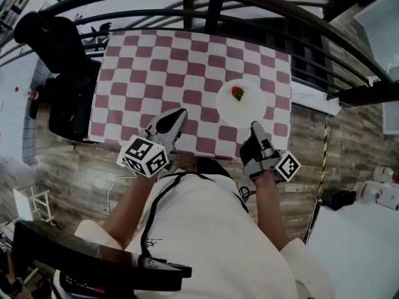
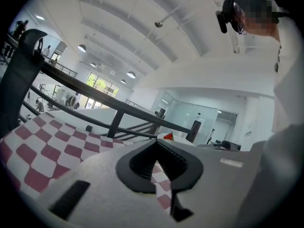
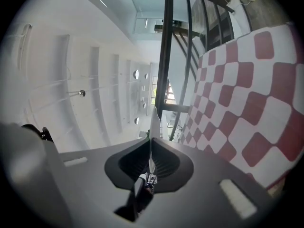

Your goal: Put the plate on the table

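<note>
A white plate [image 1: 247, 106] carrying a small red and green piece of food [image 1: 237, 93] is over the front right part of the red-and-white checked table [image 1: 156, 67]. My right gripper [image 1: 255, 127] is shut on the plate's near rim. In the right gripper view the plate [image 3: 151, 127] shows edge-on as a thin white strip rising from the right gripper [image 3: 150, 161]. Whether the plate rests on the cloth I cannot tell. My left gripper [image 1: 180, 114] hovers over the table's front edge, shut and holding nothing. From the left gripper [image 2: 156, 163] the plate [image 2: 182, 139] shows far off.
A black railing [image 1: 262, 23] curves round the far and right sides of the table. A black chair with a dark bag [image 1: 65, 86] stands at the table's left. Wooden floor [image 1: 312, 148] lies to the right, and a black chair back [image 1: 75, 254] is close at the bottom left.
</note>
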A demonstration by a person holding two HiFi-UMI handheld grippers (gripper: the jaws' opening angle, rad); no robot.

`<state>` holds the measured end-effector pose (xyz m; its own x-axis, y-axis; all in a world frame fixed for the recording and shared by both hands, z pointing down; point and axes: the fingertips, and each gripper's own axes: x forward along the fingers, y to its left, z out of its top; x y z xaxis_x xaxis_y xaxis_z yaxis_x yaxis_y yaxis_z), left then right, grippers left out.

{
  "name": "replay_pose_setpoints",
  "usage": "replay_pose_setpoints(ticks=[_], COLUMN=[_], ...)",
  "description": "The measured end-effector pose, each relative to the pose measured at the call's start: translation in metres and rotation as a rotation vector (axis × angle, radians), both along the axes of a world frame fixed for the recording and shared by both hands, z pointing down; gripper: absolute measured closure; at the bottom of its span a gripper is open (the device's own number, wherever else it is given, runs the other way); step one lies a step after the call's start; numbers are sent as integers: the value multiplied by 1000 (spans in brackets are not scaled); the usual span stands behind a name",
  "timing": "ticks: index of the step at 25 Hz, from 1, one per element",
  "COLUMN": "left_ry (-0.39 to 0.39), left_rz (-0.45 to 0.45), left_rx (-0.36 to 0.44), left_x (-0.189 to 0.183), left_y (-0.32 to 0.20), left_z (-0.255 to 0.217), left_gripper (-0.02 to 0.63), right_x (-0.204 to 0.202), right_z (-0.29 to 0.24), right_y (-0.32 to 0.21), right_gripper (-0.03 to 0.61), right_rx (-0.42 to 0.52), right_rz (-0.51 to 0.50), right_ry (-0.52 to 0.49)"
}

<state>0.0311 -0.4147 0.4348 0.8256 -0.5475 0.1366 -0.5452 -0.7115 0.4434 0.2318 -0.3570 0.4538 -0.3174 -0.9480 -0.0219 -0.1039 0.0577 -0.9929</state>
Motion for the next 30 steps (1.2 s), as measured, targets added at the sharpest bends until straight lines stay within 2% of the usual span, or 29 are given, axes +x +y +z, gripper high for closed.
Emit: replay_pose_setpoints(ticks=[6, 12, 20, 30], left_ry=[-18, -55, -102, -99], left_rz=[-43, -99, -133, -170], left_rx=[11, -16, -61, -94], left_x=[33, 50, 71, 94], left_y=[-44, -77, -106, -139], left_z=[3, 23, 49, 77], left_gripper=[606, 607, 607, 607], right_x=[32, 52, 59, 74], right_z=[14, 33, 76, 141], right_y=[-66, -127, -172, -221], right_gripper=[558, 557, 557, 557], right_rx=[4, 5, -52, -108], right_rz=[-79, -149, -210, -231], right_ry=[12, 14, -8, -16])
